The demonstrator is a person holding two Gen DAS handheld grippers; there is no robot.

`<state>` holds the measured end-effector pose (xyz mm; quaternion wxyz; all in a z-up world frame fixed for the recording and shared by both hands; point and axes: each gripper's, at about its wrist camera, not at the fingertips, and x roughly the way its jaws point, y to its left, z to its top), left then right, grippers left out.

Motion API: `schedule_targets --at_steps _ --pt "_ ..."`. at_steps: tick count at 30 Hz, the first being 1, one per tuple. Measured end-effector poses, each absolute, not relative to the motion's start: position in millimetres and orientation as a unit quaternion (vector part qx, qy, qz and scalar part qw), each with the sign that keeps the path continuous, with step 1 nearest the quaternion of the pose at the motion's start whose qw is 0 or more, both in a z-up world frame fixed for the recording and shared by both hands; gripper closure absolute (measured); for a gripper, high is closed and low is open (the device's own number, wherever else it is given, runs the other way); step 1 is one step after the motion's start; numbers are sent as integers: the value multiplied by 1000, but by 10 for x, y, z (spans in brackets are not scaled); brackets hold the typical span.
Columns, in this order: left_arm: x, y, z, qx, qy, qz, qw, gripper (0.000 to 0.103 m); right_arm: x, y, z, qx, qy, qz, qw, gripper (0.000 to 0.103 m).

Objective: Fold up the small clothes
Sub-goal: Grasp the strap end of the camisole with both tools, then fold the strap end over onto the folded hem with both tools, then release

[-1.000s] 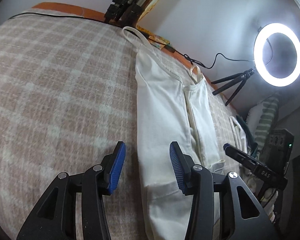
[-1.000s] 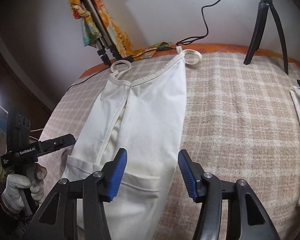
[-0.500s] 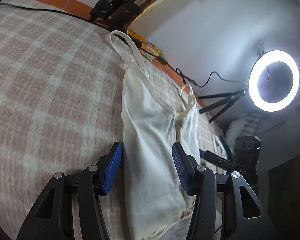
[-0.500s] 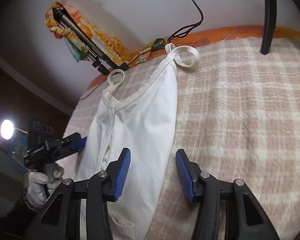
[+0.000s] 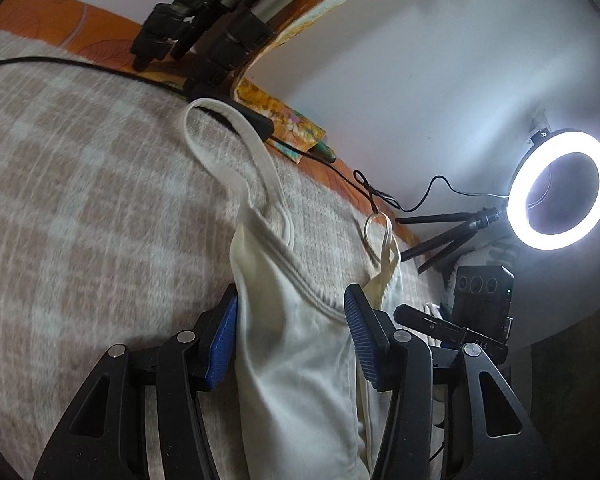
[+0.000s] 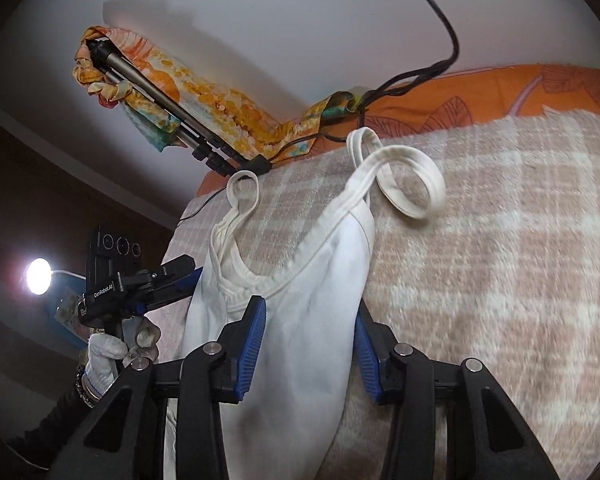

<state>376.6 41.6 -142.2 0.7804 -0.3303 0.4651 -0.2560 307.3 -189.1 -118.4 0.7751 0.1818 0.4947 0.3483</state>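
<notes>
garment: white ribbed-trim tank top point(image 5: 300, 360), folded lengthwise, lying on fuzzy plaid blanket point(image 5: 80, 220)
left gripper point(image 5: 290, 344): my fingers apart, straddling its strap end
right gripper point(image 6: 310, 346): same, blue ridged fingers point(image 6: 252, 344) apart

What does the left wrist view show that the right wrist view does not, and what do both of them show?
Only the left wrist view shows the ring light as a full lit circle on its small tripod. Only the right wrist view shows the gloved hand holding the left gripper. Both show the white camisole on the checked blanket, open blue-padded fingers either side of it, and the scarf-wrapped tripod legs.
</notes>
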Motion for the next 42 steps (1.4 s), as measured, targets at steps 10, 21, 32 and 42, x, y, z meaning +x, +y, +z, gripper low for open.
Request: schedule_targets --at_steps 10,21,32,42 --pt "3832 385 -1446 -360 453 -268 770 98 3153 -1913 -1171 194 486 334 784 101" --pt "3567 306 -942 -347 415 -307 783 99 2837 -1791 -601 150 442 353 811 102" --pt "2925 397 -465 -312 391 -333 800 99 2137 -1708 -106 99 410 369 828 102" --pt "2184 356 -488 -273 404 -336 806 99 1460 -2007 -245 63 410 367 832 102"
